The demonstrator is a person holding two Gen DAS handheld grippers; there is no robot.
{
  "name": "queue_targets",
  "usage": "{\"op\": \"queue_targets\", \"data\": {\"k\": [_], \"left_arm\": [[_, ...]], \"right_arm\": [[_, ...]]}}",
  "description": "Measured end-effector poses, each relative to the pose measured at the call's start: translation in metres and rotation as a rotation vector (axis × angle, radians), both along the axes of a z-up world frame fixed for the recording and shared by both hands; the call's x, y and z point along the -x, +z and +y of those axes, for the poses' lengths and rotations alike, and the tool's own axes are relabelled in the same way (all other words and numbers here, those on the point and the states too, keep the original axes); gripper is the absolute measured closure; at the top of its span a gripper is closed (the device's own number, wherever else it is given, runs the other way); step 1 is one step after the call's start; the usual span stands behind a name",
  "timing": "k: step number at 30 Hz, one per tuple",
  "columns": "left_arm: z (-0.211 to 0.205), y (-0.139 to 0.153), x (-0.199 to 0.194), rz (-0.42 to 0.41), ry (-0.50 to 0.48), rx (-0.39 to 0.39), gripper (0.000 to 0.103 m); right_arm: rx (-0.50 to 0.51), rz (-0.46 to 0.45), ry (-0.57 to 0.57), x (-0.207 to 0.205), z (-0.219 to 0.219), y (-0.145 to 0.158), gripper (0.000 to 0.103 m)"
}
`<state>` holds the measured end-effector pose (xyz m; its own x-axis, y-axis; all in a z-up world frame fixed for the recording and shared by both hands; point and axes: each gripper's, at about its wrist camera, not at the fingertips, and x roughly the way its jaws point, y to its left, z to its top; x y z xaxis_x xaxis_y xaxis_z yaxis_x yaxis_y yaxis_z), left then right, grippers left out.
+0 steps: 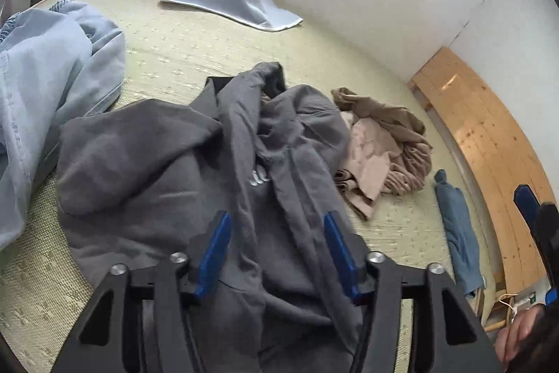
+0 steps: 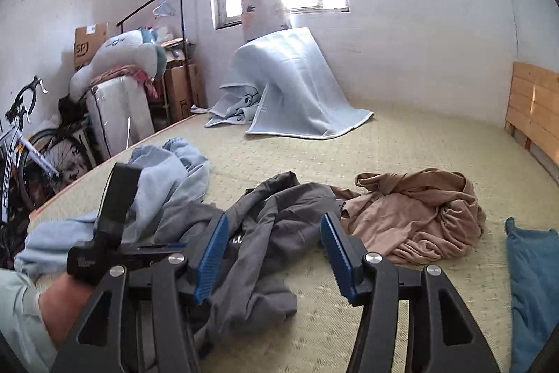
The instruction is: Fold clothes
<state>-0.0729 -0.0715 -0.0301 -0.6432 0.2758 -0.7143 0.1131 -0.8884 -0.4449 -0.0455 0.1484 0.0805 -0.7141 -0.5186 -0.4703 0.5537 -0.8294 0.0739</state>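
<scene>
Pale green woven bed mat (image 2: 401, 145), partly hidden by garments. Crumpled grey cotton sweatshirt (image 1: 195, 170), its white lettering lost in folds, lies directly beneath the released left claw (image 1: 277, 254) and just beyond the released right claw (image 2: 274, 256).

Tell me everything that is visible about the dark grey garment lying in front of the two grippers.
The grey garment is a soft, matte, sweatshirt-like fabric, crumpled and unfolded on the pale green mat. A long part, probably a sleeve, runs across its middle, and small white lettering shows partly between folds. Its left edge meets the light blue garment; its right edge touches or overlaps the tan garment. The left gripper is open directly over it; whether its fingers touch the cloth is unclear. The right gripper is open too, holding nothing.
</scene>
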Motion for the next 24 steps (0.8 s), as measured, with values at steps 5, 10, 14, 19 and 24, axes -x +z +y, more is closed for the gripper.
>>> {"op": "queue_targets", "data": {"k": [5, 10, 14, 19, 24], "left_arm": [[0.001, -0.008, 0.010, -0.029, -0.013, 0.046, 0.055], [0.000, -0.013, 0.020, -0.043, 0.000, 0.063, 0.062], [-0.003, -0.019, 0.024, -0.068, 0.021, 0.076, 0.082], [-0.009, -0.015, 0.021, -0.053, 0.037, 0.073, 0.099], [-0.019, 0.006, 0.008, 0.015, 0.077, 0.077, 0.100]], "right_arm": [[0.015, -0.068, 0.002, 0.017, -0.001, -0.023, 0.044], [-0.001, -0.124, 0.030, 0.027, -0.013, -0.040, 0.044], [-0.016, -0.141, 0.049, 0.026, -0.019, -0.047, 0.044], [-0.030, -0.162, 0.062, 0.026, -0.023, -0.054, 0.044], [-0.030, -0.197, 0.077, 0.030, -0.033, -0.063, 0.044]]}}
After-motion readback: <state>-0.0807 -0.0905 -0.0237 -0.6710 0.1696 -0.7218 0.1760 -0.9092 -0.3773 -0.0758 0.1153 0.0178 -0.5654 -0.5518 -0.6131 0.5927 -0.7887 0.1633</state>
